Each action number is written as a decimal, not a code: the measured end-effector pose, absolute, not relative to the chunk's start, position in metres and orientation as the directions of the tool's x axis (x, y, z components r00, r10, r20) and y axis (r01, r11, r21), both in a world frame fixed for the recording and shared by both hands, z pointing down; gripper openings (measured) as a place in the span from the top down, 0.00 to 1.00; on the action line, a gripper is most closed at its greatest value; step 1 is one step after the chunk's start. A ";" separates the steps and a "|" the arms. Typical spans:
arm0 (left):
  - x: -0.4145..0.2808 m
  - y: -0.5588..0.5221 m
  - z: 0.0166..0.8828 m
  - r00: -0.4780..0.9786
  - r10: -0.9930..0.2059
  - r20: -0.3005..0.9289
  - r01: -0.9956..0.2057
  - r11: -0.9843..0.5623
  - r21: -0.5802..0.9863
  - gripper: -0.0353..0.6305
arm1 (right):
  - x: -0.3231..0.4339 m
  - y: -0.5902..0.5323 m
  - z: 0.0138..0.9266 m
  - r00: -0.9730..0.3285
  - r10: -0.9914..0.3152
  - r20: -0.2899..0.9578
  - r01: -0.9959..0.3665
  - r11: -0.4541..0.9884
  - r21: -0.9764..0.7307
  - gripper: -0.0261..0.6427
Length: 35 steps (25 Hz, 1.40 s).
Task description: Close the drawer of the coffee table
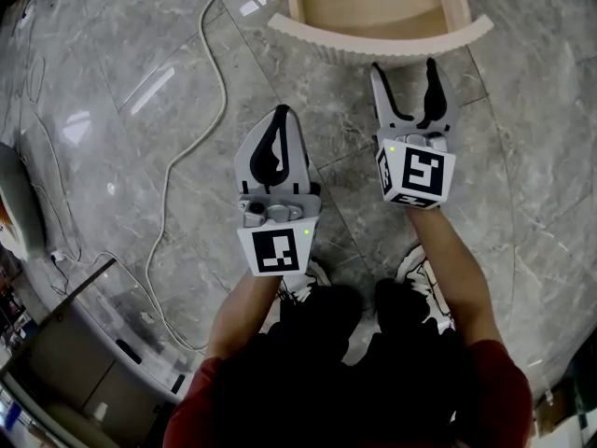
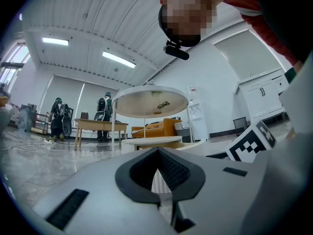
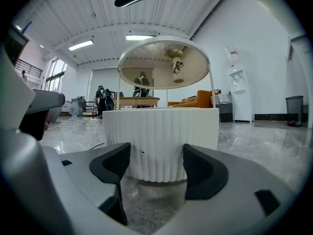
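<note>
The coffee table's drawer (image 1: 377, 7) stands pulled out at the top of the head view, showing a wooden inside and a white ribbed, curved front (image 1: 382, 40). My right gripper (image 1: 408, 75) is open and empty, its tips just short of that front. In the right gripper view the ribbed front (image 3: 161, 141) fills the gap between my jaws, under the round table top (image 3: 164, 65). My left gripper (image 1: 278, 119) is shut on nothing, farther back and to the left. In the left gripper view its jaws (image 2: 158, 153) meet, with the table (image 2: 151, 102) beyond.
A white cable (image 1: 201, 110) snakes over the grey marble floor at the left. The person's shoes (image 1: 308, 283) are below the grippers. A glass-edged unit (image 1: 75, 325) sits at the lower left. Far off are people at a wooden table (image 2: 100, 126) and an orange sofa (image 2: 156, 129).
</note>
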State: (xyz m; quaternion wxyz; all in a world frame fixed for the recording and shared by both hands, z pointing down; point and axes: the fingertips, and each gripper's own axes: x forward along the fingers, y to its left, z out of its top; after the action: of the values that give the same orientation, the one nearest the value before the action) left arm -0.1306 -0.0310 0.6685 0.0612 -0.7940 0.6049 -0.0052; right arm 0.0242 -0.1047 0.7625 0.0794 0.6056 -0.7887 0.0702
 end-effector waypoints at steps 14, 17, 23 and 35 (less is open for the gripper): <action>-0.132 -0.044 0.672 0.257 -0.965 -0.052 -0.962 -0.251 -0.110 0.93 | 0.015 -0.191 0.764 -0.250 -0.947 0.201 -0.967 0.255 -0.001 0.48; -0.132 -0.047 0.675 0.258 -0.965 -0.040 -0.961 -0.252 -0.109 0.93 | 0.013 -0.206 0.763 -0.245 -0.949 0.197 -0.968 0.252 0.009 0.48; -0.128 -0.049 0.681 0.266 -0.964 -0.017 -0.958 -0.262 -0.114 0.93 | 0.010 -0.232 0.762 -0.245 -0.951 0.190 -0.966 0.255 0.029 0.48; -0.132 -0.049 0.687 0.256 -0.967 0.001 -0.959 -0.254 -0.124 0.93 | 0.007 -0.263 0.764 -0.249 -0.948 0.198 -0.965 0.260 0.033 0.48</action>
State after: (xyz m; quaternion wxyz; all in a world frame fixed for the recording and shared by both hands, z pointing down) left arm -0.1315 -0.0493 0.6866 0.0487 -0.7908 0.6089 -0.0384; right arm 0.0067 -0.2627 0.7639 0.0887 0.6065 -0.7887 0.0476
